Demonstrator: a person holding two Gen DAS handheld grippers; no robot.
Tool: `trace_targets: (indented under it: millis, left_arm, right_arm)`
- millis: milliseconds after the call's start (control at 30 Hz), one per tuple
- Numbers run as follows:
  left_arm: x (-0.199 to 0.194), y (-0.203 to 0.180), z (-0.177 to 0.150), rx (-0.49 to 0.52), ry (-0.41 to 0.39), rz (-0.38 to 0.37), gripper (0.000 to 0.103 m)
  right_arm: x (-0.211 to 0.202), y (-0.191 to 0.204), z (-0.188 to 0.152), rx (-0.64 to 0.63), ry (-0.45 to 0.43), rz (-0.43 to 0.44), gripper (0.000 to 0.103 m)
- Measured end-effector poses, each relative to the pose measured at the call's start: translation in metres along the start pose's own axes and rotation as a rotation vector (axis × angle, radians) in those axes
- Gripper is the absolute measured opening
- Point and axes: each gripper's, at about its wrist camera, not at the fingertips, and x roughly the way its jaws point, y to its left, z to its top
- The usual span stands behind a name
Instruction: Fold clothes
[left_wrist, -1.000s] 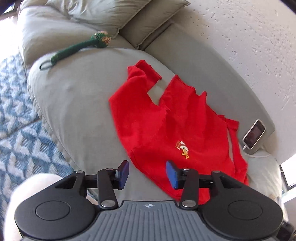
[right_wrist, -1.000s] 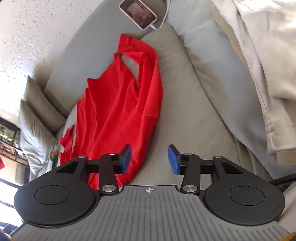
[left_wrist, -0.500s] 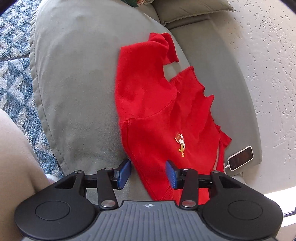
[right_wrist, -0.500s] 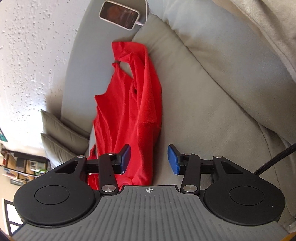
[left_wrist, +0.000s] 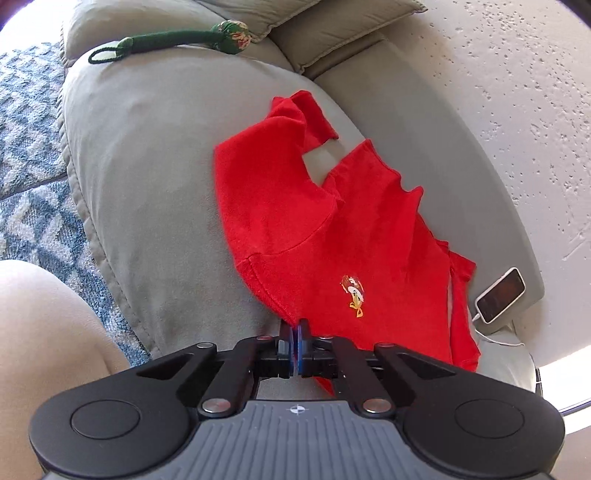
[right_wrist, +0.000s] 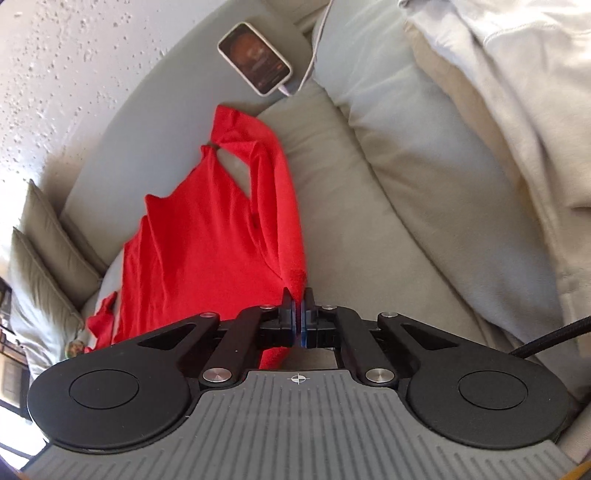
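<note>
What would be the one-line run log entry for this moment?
stage: grasp | left gripper: just closed on red shirt hem | right gripper: just closed on its near edge | shirt lying on sofa

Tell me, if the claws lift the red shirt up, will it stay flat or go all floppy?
Probably floppy: the red shirt already lies wrinkled and bunched on the couch. It looks thin, so likely light. With the left claw and right claw pinching separate edges, the middle would probably sag.
</note>
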Motion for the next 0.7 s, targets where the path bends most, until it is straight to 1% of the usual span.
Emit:
trace_targets:
  millis: [100,167,233,300,367,433,467,500,533,567,600,633,667,700]
  left_arm:
    - [-0.009,-0.001,-0.004,0.030,0.012,0.015,0.000]
    - [-0.009,0.001,-0.007,0.036,0.034,0.037,0.000]
    - [-0.006,0.002,-0.012,0.062,0.044,0.079,0.000]
    - [-0.001,0.005,-0.015,0.076,0.072,0.105,0.000]
    - [-0.002,0.003,-0.017,0.114,0.100,0.130,0.001]
    - [-0.005,-0.003,-0.018,0.156,0.123,0.151,0.001]
    - [-0.011,-0.009,-0.018,0.193,0.130,0.160,0.002]
    - [-0.017,-0.015,-0.018,0.230,0.124,0.165,0.009]
    - [-0.028,-0.025,-0.016,0.277,0.101,0.144,0.012]
    - [-0.039,-0.035,-0.015,0.325,0.076,0.117,0.021]
    - [-0.049,-0.047,-0.012,0.370,0.041,0.087,0.027]
    - [-0.059,-0.059,-0.009,0.413,0.004,0.057,0.030]
    - [-0.065,-0.071,-0.004,0.434,-0.023,0.023,0.035]
    - [-0.071,-0.083,0.001,0.450,-0.049,-0.012,0.038]
  right_arm:
    - [-0.017,-0.001,-0.002,0.004,-0.013,-0.034,0.001]
    - [-0.021,-0.003,-0.005,-0.001,-0.009,-0.061,0.001]
    - [-0.024,-0.004,-0.008,-0.010,-0.007,-0.096,0.001]
    - [-0.022,-0.006,-0.013,-0.015,0.016,-0.127,0.001]
    - [-0.020,-0.009,-0.018,-0.021,0.044,-0.157,0.001]
    - [-0.019,-0.010,-0.018,-0.035,0.083,-0.160,0.002]
    - [-0.019,-0.010,-0.017,-0.043,0.106,-0.158,0.004]
    - [-0.021,-0.009,-0.015,-0.056,0.125,-0.152,0.007]
    - [-0.027,-0.005,-0.011,-0.078,0.137,-0.135,0.009]
    - [-0.036,0.002,-0.007,-0.105,0.136,-0.109,0.011]
    - [-0.047,0.010,-0.003,-0.140,0.126,-0.084,0.025]
    - [-0.059,0.020,0.002,-0.181,0.110,-0.060,0.043]
    - [-0.071,0.031,0.008,-0.235,0.084,-0.042,0.048]
    - [-0.083,0.043,0.015,-0.283,0.057,-0.026,0.050]
